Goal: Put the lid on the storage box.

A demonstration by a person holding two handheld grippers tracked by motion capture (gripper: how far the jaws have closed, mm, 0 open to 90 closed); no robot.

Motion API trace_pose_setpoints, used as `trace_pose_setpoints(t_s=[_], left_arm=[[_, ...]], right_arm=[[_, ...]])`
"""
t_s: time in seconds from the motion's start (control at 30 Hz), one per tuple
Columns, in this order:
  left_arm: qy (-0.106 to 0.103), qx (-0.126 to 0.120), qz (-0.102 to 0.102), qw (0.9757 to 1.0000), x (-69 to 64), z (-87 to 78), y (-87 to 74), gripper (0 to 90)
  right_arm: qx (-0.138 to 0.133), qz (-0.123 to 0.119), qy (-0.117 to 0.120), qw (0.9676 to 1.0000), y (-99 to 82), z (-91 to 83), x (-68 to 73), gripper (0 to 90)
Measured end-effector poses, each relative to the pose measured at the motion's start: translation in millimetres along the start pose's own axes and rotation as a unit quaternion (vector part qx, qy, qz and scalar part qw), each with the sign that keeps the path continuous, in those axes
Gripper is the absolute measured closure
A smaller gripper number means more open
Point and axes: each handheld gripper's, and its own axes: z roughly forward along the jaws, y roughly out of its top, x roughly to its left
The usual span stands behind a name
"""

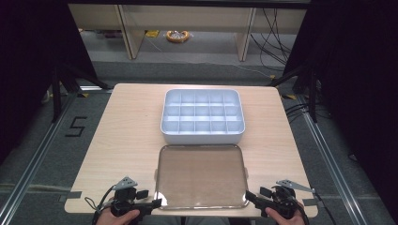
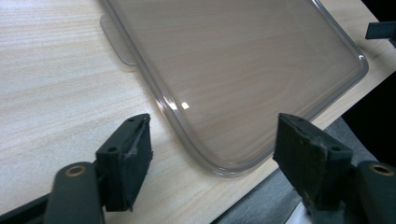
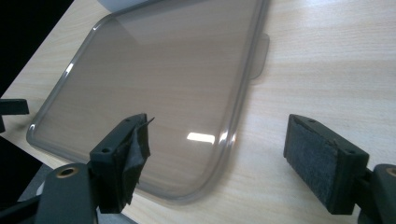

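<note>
The left gripper point(image 1: 157, 203) sits at the near left edge of the table, held low in a hand point(image 1: 123, 216) that comes in from the bottom of the high view, and its 2 black jaws stand spread apart and hold nothing. In the left gripper view those jaws frame the near left corner of the clear, smoke-tinted plastic lid point(image 2: 243, 65), with worn dark pads point(image 2: 132, 161) facing inward. The right gripper point(image 1: 251, 197) mirrors it at the near right edge, gripped by the other hand point(image 1: 283, 215); its jaws are likewise wide apart and empty, flanking the lid's near right corner in the right gripper view. Each gripper carries a grey three-cornered plate on top.

The lid is a flat, glossy rectangle with rounded corners, a raised rim and a small tab on each short side; wood grain shows through it. It lies flat on the pale wooden table point(image 1: 126, 140), centred near the front edge, and its near edge seems to reach slightly past that edge. Just beyond it, near but apart, stands the pale blue-white plastic organiser tray point(image 1: 202, 135), rectangular with rounded corners and divided into a grid of small compartments.

Bare tabletop lies open to the left and right of both items, with a strip between them.
</note>
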Motion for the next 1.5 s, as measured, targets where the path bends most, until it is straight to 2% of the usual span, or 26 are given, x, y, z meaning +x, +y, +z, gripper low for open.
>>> trace_pose_setpoints(t_s=[0.07,0.13,0.17,0.33,0.37,0.4,0.43,0.5,0.53,0.57,0.6,0.67,0.7,0.77,0.8,0.83,0.9,0.97,1.07,1.1,1.13,1.2,1.37,1.43,1.47,1.5], left_arm=[[0.001,0.002,0.0,1.0,0.2,1.5,1.3,28.0],[0.004,-0.002,0.0,1.0,-0.6,2.2,2.7,28.7],[0.005,-0.003,-0.001,1.0,-0.8,2.8,3.2,28.8],[0.004,0.004,-0.007,1.0,1.4,7.2,5.2,31.8],[0.002,0.01,-0.008,0.9999,2.6,7.3,5.4,32.4],[0.003,0.011,-0.008,0.9999,3.0,7.8,5.6,33.4],[0.003,0.006,-0.012,0.9999,2.3,9.9,5.9,33.9],[0.004,0.011,-0.009,0.9999,2.8,10.1,6.2,34.4],[0.006,0.009,-0.012,0.9999,2.1,11.7,6.2,34.7],[0.006,0.011,-0.011,0.9999,2.0,12.8,6.1,35.0],[0.004,0.014,-0.013,0.9998,1.6,15.0,6.1,35.3],[0.005,0.017,-0.014,0.9997,0.1,16.9,6.0,35.4],[0.004,0.019,-0.012,0.9997,-0.4,17.5,6.0,36.5],[0.008,0.025,0.006,0.9996,-0.2,18.4,7.4,35.6],[0.011,0.022,0.005,0.9997,-0.6,19.1,7.4,35.1],[0.008,0.013,-0.007,0.9999,-1.3,20.1,7.3,35.5],[0.002,0.01,-0.027,0.9996,0.5,19.4,7.0,35.7],[0.004,0.01,-0.019,0.9998,2.2,19.1,6.8,37.7],[0.007,0.01,-0.011,0.9999,0.2,18.9,5.9,37.7],[0.006,0.01,-0.008,0.9999,0.3,18.9,5.9,37.7],[0.007,0.011,-0.006,0.9999,0.4,18.6,5.7,37.6],[0.005,0.011,-0.005,0.9999,1.2,18.1,5.4,37.5],[0.0,0.01,-0.005,0.9999,1.8,18.1,5.0,37.6],[0.0,0.011,-0.004,0.9999,1.8,18.0,5.2,37.5],[-0.005,0.01,-0.008,0.9999,2.2,18.2,5.4,35.4],[-0.006,0.01,-0.011,0.9999,2.3,18.2,5.5,35.4]], right_arm=[[0.006,0.014,0.002,0.9999,0.8,1.8,2.9,23.7],[0.003,0.006,0.002,1.0,2.3,5.0,1.8,23.4],[0.003,0.019,0.006,0.9998,2.8,6.4,4.4,23.2],[0.008,0.004,0.015,0.9999,5.9,13.7,2.4,23.8],[0.01,0.024,0.014,0.9996,5.8,15.5,5.4,24.0],[0.01,0.009,0.015,0.9998,7.8,18.2,2.0,25.2],[0.012,0.028,0.013,0.9994,8.0,20.0,4.9,25.9],[0.019,0.039,0.017,0.9989,9.0,20.3,6.2,27.1],[0.02,0.038,0.014,0.999,9.9,22.1,5.3,28.3],[0.014,0.017,0.016,0.9996,10.1,25.2,1.0,29.2],[0.025,0.065,0.025,0.9973,10.2,26.5,4.7,30.5],[0.026,0.07,0.027,0.9969,9.7,28.4,3.3,30.9],[0.03,0.092,0.029,0.9949,9.3,30.0,5.4,31.7],[0.023,0.08,0.029,0.9961,9.2,31.4,3.4,31.3],[0.027,0.101,0.03,0.994,9.5,30.6,5.2,31.3],[0.019,0.09,0.032,0.9953,9.2,31.0,2.5,31.4],[0.01,0.119,0.042,0.992,7.6,31.2,0.5,32.4],[0.009,0.178,0.06,0.9822,4.8,27.9,0.0,40.1],[0.02,0.19,0.07,0.9792,1.1,25.5,-3.1,49.2],[0.02,0.19,0.07,0.9792,1.1,25.5,-3.1,49.2],[0.014,0.162,0.059,0.9849,0.5,23.3,-3.2,56.6],[0.009,0.147,0.063,0.9872,0.3,20.9,-3.1,61.5],[0.021,0.156,0.094,0.983,-3.4,19.9,-1.8,64.9],[0.018,0.124,0.085,0.9885,-2.0,19.1,0.2,64.3],[0.001,0.091,0.096,0.9913,0.4,16.7,1.0,64.4],[0.001,0.091,0.096,0.9913,0.4,16.7,1.0,64.4]])
